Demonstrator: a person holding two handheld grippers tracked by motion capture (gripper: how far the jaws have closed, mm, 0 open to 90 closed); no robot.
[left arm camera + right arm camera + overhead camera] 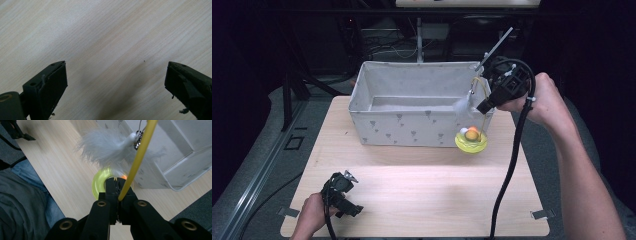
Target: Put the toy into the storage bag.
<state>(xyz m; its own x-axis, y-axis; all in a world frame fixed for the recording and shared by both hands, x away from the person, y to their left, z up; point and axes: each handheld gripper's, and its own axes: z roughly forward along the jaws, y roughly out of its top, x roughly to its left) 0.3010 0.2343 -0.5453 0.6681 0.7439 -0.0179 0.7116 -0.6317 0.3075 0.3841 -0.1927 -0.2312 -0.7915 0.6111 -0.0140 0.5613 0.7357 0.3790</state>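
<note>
Toy (471, 139) hangs in the air against the front right corner of the grey fabric bin (412, 127), above the wooden table (422, 190): a yellow-green disc carrying an orange and a white ball, with a white feather tuft (110, 147) and a small metal bell higher up. The right gripper (118, 187), held up beside the bin's right end in the high view, has its jaws fully closed on the toy's thin yellow cord (136, 157), which rises from between the pads past the feathers. The left gripper (341, 192) rests low at the table's near left corner; its jaws stand wide apart over bare wood with nothing between them.
</note>
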